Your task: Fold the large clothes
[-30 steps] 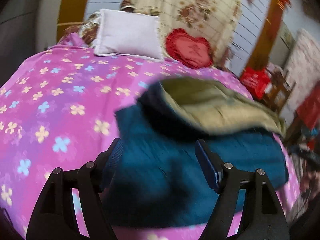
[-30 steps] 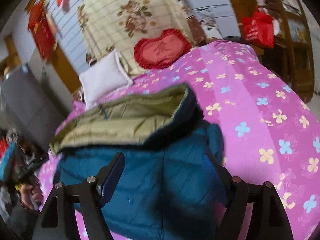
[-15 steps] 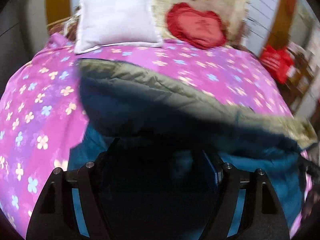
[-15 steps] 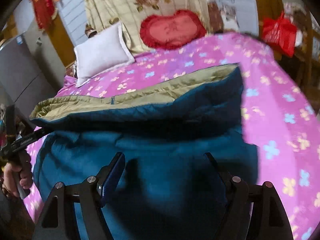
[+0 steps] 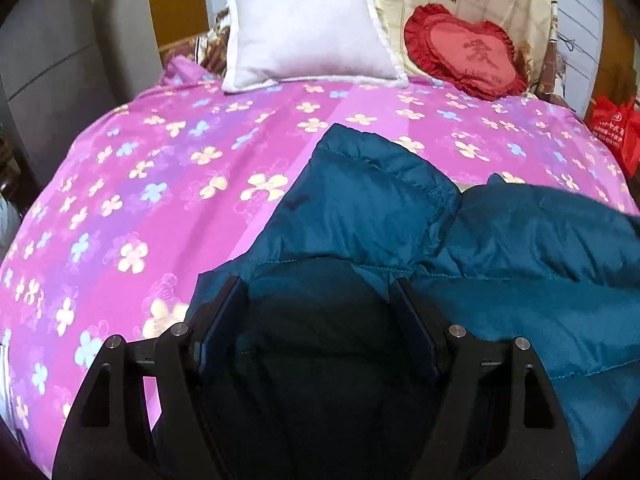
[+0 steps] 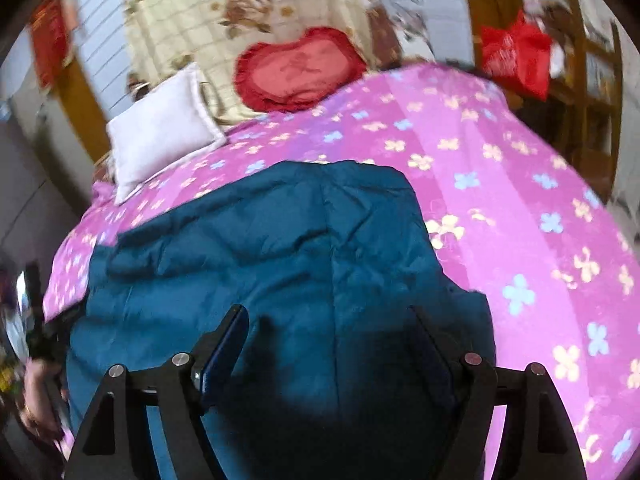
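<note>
Folded over since a moment ago, the jacket (image 5: 500, 240) now hides its olive lining and lies doubled on the bed (image 5: 160, 184) near its foot edge. Both the left gripper (image 5: 320, 320) and right gripper (image 6: 332, 344) hover over it with jaws apart, holding nothing, probably so the fold can settle.

A bedroom in a lived-in home. A bed (image 5: 168, 184) fills both views, spread with a pink sheet printed with small flowers. At its head edge lie a white pillow (image 5: 308, 32) and a red heart-shaped cushion (image 5: 468, 54), with a cream flowered blanket (image 6: 240, 20) propped behind them. A red bag (image 6: 516, 54) sits beside wooden shelves (image 6: 596, 64) off the bed's far right corner, and a grey cabinet (image 5: 52, 60) stands to the left.
</note>
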